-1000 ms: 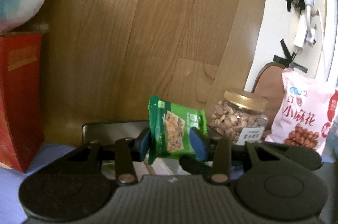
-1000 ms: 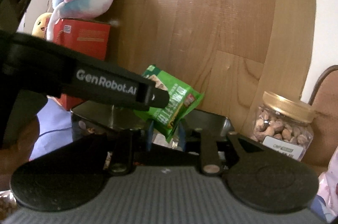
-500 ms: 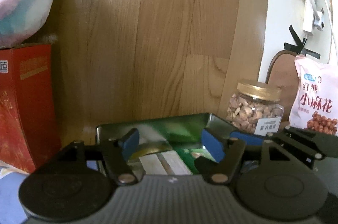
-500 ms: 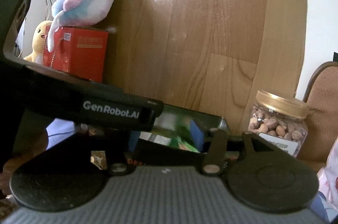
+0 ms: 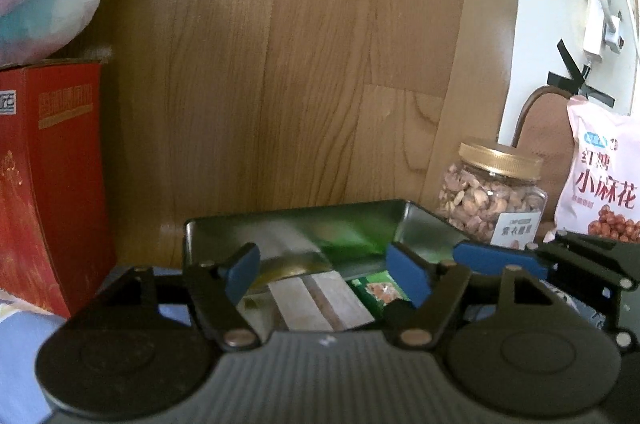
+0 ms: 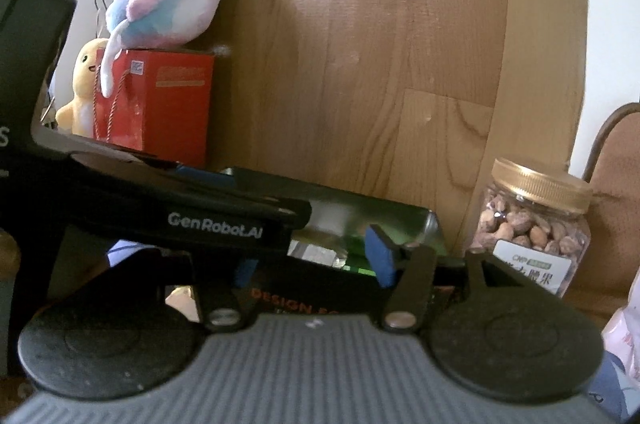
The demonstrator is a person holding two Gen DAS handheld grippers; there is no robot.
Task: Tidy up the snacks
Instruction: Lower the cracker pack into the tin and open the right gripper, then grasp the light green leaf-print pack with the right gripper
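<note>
Both the left gripper (image 5: 326,274) and right gripper (image 6: 314,256) are opening empty over the tin (image 5: 424,220), the green packet (image 5: 378,290) at six o'clock inside, likely just stowed.

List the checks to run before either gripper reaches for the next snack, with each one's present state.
1. Left gripper holds nothing, jaws opening: ok.
2. Right gripper holds nothing, jaws opening: ok.
3. Green packet lies inside the tin: ok.
4. Nut jar upright, lid on: ok.
5. Pink bag within free reach: cannot tell.
6. Room left in the tin: cannot tell.
</note>
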